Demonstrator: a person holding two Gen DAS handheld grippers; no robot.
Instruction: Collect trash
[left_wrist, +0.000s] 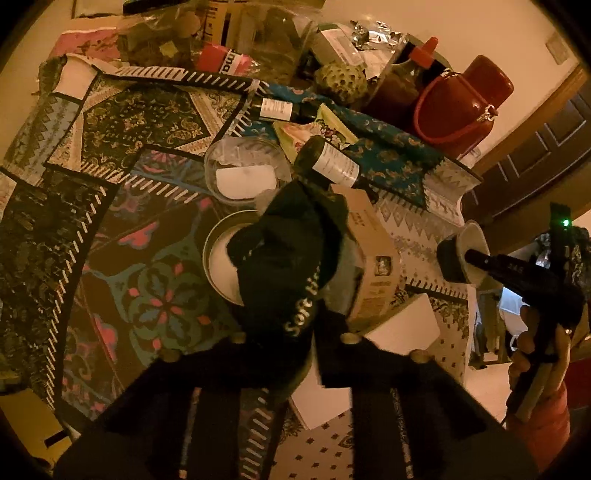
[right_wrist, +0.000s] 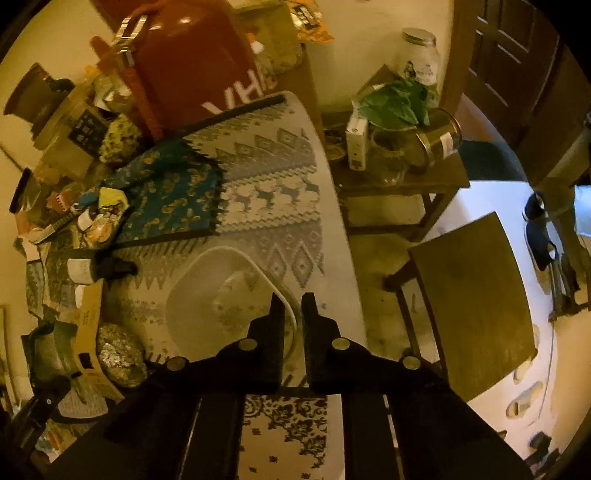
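Left gripper (left_wrist: 314, 332) jaws pinched on a dark wrapper (left_wrist: 288, 258), right gripper (right_wrist: 293, 306) clamped on the paper cup (right_wrist: 229, 295) rim. Gonna lift both straight up, slowly, off the tabletop (right_wrist: 280, 184).

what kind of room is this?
Likely a home dining area: a cluttered table under patterned cloths, a wooden chair beside it, a side stand with glass jars, and a panelled wooden door.

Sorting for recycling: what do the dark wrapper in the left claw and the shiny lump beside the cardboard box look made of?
Wrapper: probably thin plastic film. It is dark green, crumpled into soft folds, with white printed lettering.
Lump: crumpled metal foil, likely aluminium. It is silvery, with many small creased facets that glint.
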